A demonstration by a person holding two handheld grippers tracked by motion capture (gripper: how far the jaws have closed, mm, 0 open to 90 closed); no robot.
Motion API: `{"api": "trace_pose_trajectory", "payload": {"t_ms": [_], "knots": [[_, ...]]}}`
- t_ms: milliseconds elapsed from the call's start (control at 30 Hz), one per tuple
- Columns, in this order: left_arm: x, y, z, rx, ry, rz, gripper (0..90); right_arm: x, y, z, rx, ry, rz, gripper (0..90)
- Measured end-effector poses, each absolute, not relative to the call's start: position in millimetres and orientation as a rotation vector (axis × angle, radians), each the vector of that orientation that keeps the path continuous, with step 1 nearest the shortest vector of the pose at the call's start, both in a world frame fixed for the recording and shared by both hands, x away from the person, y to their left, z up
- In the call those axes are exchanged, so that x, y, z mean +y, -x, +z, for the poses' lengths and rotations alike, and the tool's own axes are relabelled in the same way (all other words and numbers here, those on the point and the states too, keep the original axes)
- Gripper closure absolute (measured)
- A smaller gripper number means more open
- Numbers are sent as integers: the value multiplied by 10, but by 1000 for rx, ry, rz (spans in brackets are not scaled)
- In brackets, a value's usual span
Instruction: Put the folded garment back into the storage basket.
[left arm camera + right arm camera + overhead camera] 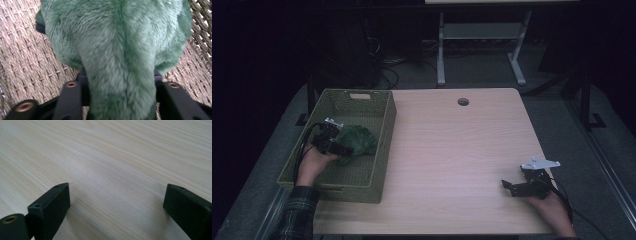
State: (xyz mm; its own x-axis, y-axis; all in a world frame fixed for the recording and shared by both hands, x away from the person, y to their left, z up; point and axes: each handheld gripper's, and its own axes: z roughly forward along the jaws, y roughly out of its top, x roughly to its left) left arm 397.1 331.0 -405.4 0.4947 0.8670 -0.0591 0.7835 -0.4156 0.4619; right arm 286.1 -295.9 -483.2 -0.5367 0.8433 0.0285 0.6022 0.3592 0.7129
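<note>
Green plush toy (356, 141): lies inside the woven basket (384, 131), on its floor, toward the middle and nearer the right wall. Its shape is hard to make out; from above it reads as a crumpled green mass, and in the left gripper view (117, 50) its fur runs off the top edge, so head or limbs cannot be told.

Left tongs (343, 150): inside the basket at the toy's near-left side. A narrow length of the plush runs down between the two black jaws, which stand on either side of it; whether the pads press the fur cannot be told, since the plush covers their inner faces.

Basket: olive green, rectangular, on the left part of the table (452, 150); its near-left corner overhangs the table edge.

Right tongs (508, 186): low over the bare wood at the table's near-right corner, jaws spread wide, nothing between them. Right hand (549, 207): partly cut off by the bottom edge.
</note>
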Motion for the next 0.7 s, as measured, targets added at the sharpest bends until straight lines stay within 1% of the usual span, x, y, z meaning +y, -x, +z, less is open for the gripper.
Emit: {"api": "trace_pose_trajectory", "payload": {"t_ms": [200, 267, 433, 700], "knots": [[3342, -3935, -4013, 1347, -2280, 311, 264, -2959, -2861, -4832, 2284, -1271, 979, 67], [3357, -3910, -3978, 1344, -2269, 331, 231, -2959, -2861, -4832, 2284, -1270, 979, 67], [3391, -3850, -3882, 1335, -2244, 361, 199, -2959, -2861, -4832, 2284, -1271, 979, 67], [3326, -3794, -3704, 1308, -2175, 383, 191, -2960, -2861, -4832, 2284, -1271, 979, 67]]}}
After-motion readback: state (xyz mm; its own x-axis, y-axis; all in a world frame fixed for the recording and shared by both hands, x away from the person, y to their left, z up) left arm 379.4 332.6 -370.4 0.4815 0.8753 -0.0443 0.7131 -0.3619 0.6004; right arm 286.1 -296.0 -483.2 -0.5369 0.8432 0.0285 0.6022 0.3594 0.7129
